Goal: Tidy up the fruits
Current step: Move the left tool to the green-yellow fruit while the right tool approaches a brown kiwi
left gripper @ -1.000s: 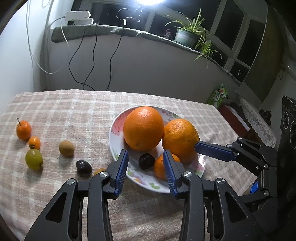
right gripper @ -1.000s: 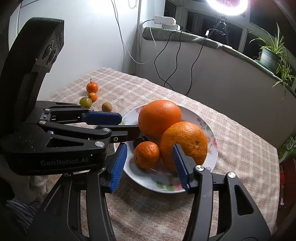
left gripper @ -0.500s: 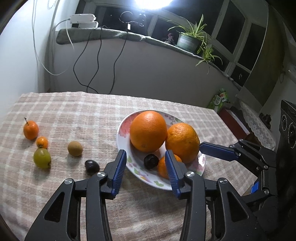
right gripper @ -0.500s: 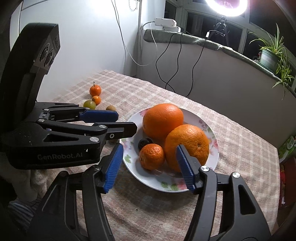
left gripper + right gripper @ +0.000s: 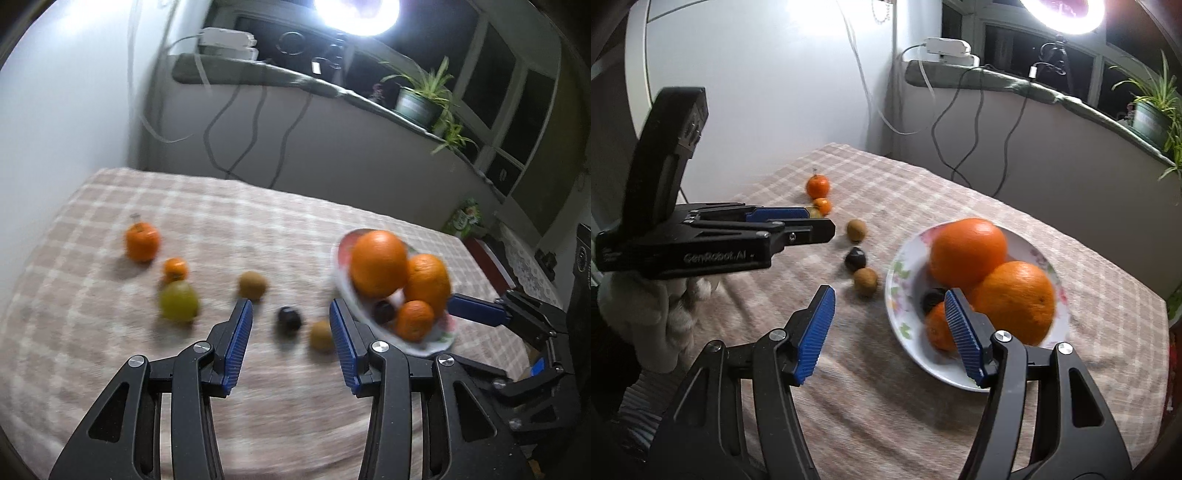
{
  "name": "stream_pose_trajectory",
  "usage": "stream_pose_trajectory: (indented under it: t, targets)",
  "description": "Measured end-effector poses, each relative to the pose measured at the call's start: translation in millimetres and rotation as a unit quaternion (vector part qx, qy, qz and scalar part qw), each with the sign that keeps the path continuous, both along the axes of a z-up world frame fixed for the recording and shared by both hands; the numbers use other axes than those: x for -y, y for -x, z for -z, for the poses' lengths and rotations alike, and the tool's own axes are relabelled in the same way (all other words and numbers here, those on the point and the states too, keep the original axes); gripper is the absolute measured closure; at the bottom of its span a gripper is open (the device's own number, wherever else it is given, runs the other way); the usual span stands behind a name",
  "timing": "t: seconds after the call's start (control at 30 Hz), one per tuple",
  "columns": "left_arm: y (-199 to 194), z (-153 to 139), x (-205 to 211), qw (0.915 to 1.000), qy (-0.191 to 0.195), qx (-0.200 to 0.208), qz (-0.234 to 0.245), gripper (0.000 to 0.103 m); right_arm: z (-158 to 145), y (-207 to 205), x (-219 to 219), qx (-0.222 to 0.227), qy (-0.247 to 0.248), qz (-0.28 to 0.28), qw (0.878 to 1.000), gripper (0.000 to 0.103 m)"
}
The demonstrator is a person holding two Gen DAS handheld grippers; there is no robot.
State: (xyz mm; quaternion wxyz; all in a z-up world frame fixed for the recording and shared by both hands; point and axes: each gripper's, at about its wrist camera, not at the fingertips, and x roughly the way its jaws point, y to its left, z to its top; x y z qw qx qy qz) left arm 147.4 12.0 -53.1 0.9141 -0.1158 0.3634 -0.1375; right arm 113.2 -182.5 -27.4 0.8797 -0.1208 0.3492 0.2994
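The left gripper (image 5: pixel 291 338) is held open and empty; a dark fruit (image 5: pixel 289 320) lies just ahead. The right gripper (image 5: pixel 889 334) is open, empty; the plate (image 5: pixel 905 325) sits by its right finger.

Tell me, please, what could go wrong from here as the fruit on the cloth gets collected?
The plate is already crowded; another fruit may roll off the oranges. The dark fruit and brown fruit lie close together, so the open left gripper could knock one while taking the other.
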Motion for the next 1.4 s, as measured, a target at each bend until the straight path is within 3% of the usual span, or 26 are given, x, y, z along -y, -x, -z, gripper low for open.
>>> stream_pose_trajectory:
  t: [0.27, 0.47, 0.8, 0.93, 1.13, 1.4]
  targets:
    - [7, 12, -46, 0.9994, 0.001, -0.009, -0.033, 0.061, 11, 4, -37, -0.011, 0.005, -0.031, 0.999, 0.038]
    - [4, 17, -63, 0.9991, 0.005, -0.011, -0.041, 0.061, 9, -15, -60, -0.016, 0.013, -0.042, 0.999, 0.038]
    - [-17, 27, -55, 0.9993, -0.019, -0.024, -0.02, 0.061, 12, -69, -95, -0.059, 0.054, -0.055, 0.995, 0.039]
    - [-24, 31, -55, 0.999, -0.027, -0.031, -0.018, 0.061, 17, -87, -108, -0.069, 0.09, -0.066, 0.991, 0.052]
    - [-30, 34, -51, 0.9983, -0.044, -0.036, -0.013, 0.062, 33, -104, -121, -0.082, 0.136, -0.078, 0.984, 0.058]
    - [-36, 37, -45, 0.9974, -0.061, -0.039, -0.004, 0.066, 51, -116, -129, -0.097, 0.16, -0.084, 0.979, 0.058]
